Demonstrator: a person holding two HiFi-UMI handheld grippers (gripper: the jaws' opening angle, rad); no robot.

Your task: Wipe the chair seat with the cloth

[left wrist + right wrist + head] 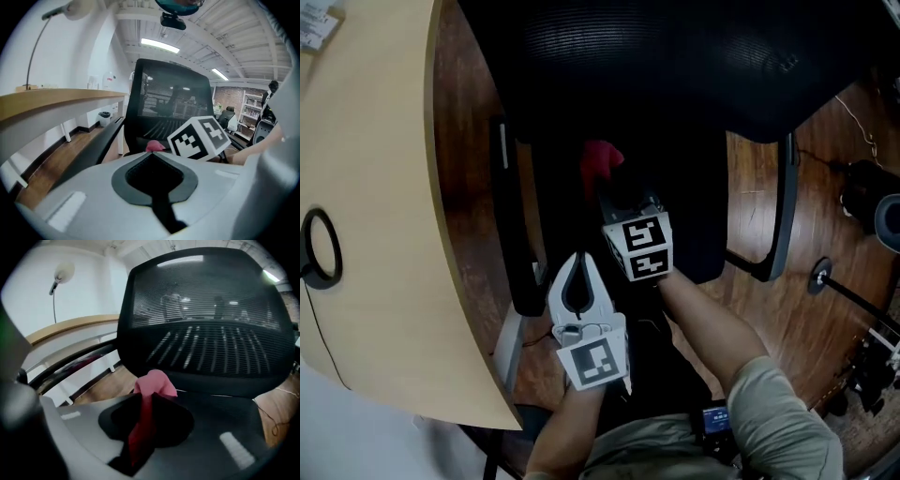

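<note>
A red-pink cloth (601, 160) bunches over the black chair seat (698, 220), in front of the mesh back (675, 56). My right gripper (600, 184), with its marker cube, is shut on the cloth (154, 383); the cloth runs down between the jaws and sticks out past the tips (146, 401). The mesh back (206, 324) fills that view, with the seat (225, 404) below it. My left gripper (577, 261) hovers just behind and to the left of the right one. Its jaws (152, 159) meet with nothing between them. The cloth (154, 146) peeks over them.
A curved light wooden desk (375, 187) runs along the left, close to the chair's left armrest (508, 216). The right armrest (787, 202) stands over wooden floor (750, 197). Dark equipment and cables (867, 197) lie on the floor at far right.
</note>
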